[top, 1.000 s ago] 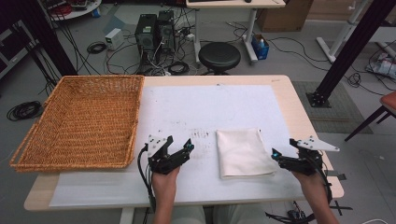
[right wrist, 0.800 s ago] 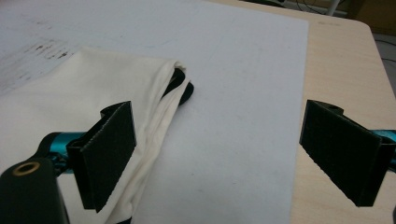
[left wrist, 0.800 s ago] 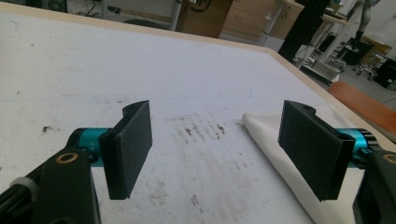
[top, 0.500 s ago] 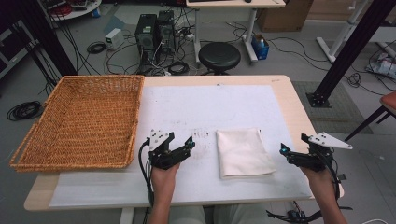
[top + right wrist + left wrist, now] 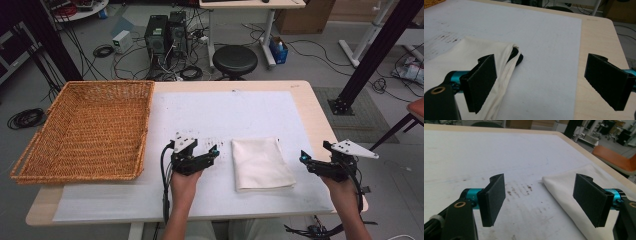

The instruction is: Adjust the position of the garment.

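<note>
A folded cream cloth (image 5: 262, 162) lies flat on the white mat (image 5: 225, 115), between my two grippers. My left gripper (image 5: 207, 150) hovers just left of the cloth with its jaws wide open and nothing between them. In the left gripper view that gripper (image 5: 540, 186) points over the stained mat, and the cloth (image 5: 569, 187) reaches in front of its right jaw. My right gripper (image 5: 315, 154) stands open beside the cloth's right edge. In the right gripper view that gripper (image 5: 541, 67) frames bare mat, with the cloth's layered corner (image 5: 474, 55) by its left jaw.
A large wicker basket (image 5: 85, 130) sits on the table's left part, its rim next to the mat. The wooden table edge (image 5: 327, 125) runs close to my right hand. Beyond the table are a black stool (image 5: 235, 60), computer cases and cables on the floor.
My left gripper has slid a little to the right and away from me, closer to the cloth. The right gripper has barely shifted. Both sets of jaws stay open.
</note>
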### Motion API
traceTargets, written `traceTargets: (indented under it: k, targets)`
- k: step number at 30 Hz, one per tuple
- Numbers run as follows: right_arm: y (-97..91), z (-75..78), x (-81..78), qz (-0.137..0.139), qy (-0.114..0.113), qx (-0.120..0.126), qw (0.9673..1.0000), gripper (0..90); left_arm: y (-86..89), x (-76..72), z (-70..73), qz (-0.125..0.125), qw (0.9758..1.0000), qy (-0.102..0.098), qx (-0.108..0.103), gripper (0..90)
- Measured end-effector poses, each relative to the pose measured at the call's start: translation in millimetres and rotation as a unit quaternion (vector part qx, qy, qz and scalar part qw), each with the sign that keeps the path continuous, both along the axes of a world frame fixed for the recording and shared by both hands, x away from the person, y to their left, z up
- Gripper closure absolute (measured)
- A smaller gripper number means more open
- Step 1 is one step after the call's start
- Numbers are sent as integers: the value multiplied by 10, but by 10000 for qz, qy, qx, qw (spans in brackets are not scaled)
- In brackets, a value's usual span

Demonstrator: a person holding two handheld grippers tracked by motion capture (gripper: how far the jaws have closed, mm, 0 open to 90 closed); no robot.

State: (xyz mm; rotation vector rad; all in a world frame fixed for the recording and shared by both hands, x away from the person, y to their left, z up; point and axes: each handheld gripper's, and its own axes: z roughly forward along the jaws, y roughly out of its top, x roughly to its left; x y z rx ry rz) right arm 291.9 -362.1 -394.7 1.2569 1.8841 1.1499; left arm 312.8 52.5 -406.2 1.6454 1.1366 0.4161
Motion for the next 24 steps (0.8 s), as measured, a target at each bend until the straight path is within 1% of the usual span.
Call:
traceTargets:
  k: [1,2,3,5,6,8,9,10,11,12,13,14,15,16,17,19,20,22,23,24]
  targets:
    - [18,9,6,19,9,0,10000,103,-79,42,-29,-236,9996,150,42,284]
    - [21,8,13,37,-4,-20,10000,103,-206,88,-80,-508,9982,286,150,311]
    - [32,8,13,48,0,-18,10000,103,-206,88,-80,-508,9982,286,150,317]
    - [52,-4,10,75,17,-6,10000,103,-400,158,-181,-699,9958,529,260,317]
    - [56,-11,9,84,31,-6,10000,103,-458,178,-215,-719,9953,605,254,317]
    - [72,-31,7,97,73,-28,9999,103,-558,212,-277,-740,9938,765,324,317]
    - [78,-40,5,97,82,-38,9999,103,-558,212,-277,-740,9938,765,324,317]
    - [84,-48,2,107,89,-34,9999,103,-643,232,-331,-751,9925,884,375,317]
    - [89,-55,3,113,94,-44,9999,103,-679,237,-354,-772,9918,932,400,320]
    - [89,-55,3,113,94,-44,9999,103,-679,237,-354,-772,9918,932,400,352]
    - [99,-66,6,125,110,-51,9998,103,-739,225,-388,-832,9905,1015,420,409]
    - [106,-71,8,126,129,-59,9998,103,-773,217,-407,-812,9897,1080,475,442]
    - [115,-75,11,143,144,-55,9998,103,-806,213,-429,-779,9891,1157,479,445]
    - [122,-77,12,158,143,-73,9997,103,-838,199,-445,-732,9890,1175,515,446]
    - [130,-78,13,167,135,-84,9997,103,-870,177,-449,-679,9900,1105,548,446]
    - [141,-81,17,163,142,-56,9998,103,-932,144,-455,-679,9906,1007,636,492]
    - [145,-83,21,165,135,-60,9998,103,-959,135,-460,-718,9907,976,621,569]
    - [156,-88,24,166,147,-44,9997,103,-1000,140,-465,-791,9902,911,701,723]
    - [159,-89,24,166,153,-44,9997,103,-993,159,-467,-796,9901,954,647,767]
    - [159,-89,24,166,153,-44,9997,103,-993,159,-467,-796,9901,954,647,788]
